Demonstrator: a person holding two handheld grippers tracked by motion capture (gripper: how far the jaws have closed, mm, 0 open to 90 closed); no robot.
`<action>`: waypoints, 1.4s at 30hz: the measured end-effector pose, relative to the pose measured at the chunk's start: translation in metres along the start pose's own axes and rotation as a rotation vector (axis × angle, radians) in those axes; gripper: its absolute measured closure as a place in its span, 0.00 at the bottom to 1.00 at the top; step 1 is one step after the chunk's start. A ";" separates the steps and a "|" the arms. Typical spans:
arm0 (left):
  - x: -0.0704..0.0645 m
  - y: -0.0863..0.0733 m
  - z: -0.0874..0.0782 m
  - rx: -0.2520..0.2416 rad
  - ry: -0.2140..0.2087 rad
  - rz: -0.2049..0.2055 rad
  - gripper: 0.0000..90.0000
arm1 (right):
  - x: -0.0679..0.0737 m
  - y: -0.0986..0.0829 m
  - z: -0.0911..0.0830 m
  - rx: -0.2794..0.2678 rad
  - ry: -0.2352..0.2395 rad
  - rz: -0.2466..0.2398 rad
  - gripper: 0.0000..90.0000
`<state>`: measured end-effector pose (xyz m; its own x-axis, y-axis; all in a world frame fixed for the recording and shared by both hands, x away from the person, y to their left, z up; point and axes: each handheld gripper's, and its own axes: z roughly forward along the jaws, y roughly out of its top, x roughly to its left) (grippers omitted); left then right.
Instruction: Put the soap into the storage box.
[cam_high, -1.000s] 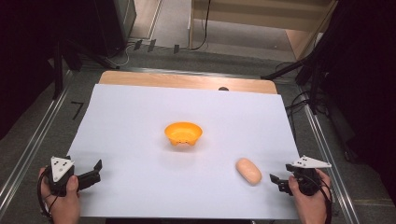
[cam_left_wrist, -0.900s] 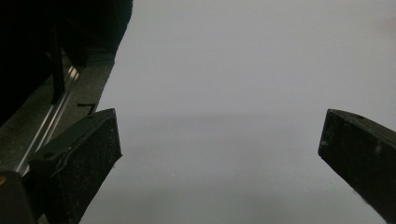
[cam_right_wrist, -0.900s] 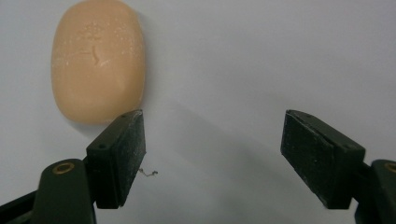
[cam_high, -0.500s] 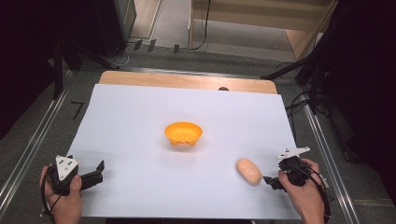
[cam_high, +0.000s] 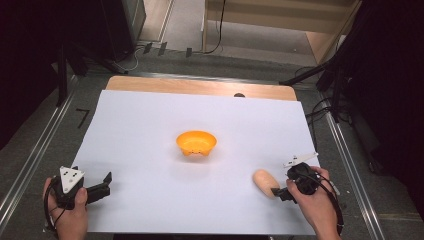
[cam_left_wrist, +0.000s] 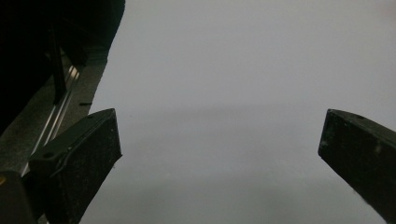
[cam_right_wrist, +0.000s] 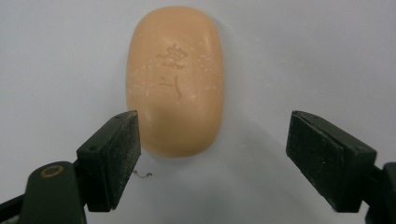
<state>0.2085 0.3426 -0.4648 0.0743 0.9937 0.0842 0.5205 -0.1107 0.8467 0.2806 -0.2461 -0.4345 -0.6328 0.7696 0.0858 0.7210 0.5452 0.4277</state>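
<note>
A waxy, matt peach soap bar (cam_right_wrist: 173, 79) with stamped marks and fine pitting is seen on smooth white paper (cam_high: 150, 130). Glossy plastic is suggested by the orange bowl (cam_high: 196, 143). Bare wood (cam_high: 200, 86) is shown beyond the sheet.

plenty of room on the sheet, barely anything in the way

right gripper (cam_right_wrist: 212, 158) jaws stand wide around the near end of the soap (cam_right_wrist: 174, 79), bare paper either side. the bowl (cam_high: 196, 143) sits alone mid-table, well apart from both grippers.

White-covered table (cam_high: 150, 130), orange bowl (cam_high: 196, 143), soap bar (cam_high: 265, 182)
</note>
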 end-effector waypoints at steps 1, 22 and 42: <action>0.000 0.000 0.000 0.001 0.001 0.001 0.00 | 0.001 0.002 0.001 0.003 0.000 0.002 0.20; 0.000 0.000 0.001 0.004 -0.005 -0.007 0.00 | 0.017 0.025 0.030 0.085 0.003 0.011 0.27; 0.000 0.000 0.001 0.003 -0.005 0.003 0.00 | 0.025 0.029 0.039 0.136 -0.070 0.000 0.36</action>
<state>0.2090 0.3424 -0.4651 0.0805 0.9932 0.0838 0.5224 -0.1136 0.8451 0.2969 -0.1979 -0.4549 -0.6151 0.7882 0.0207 0.7556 0.5817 0.3010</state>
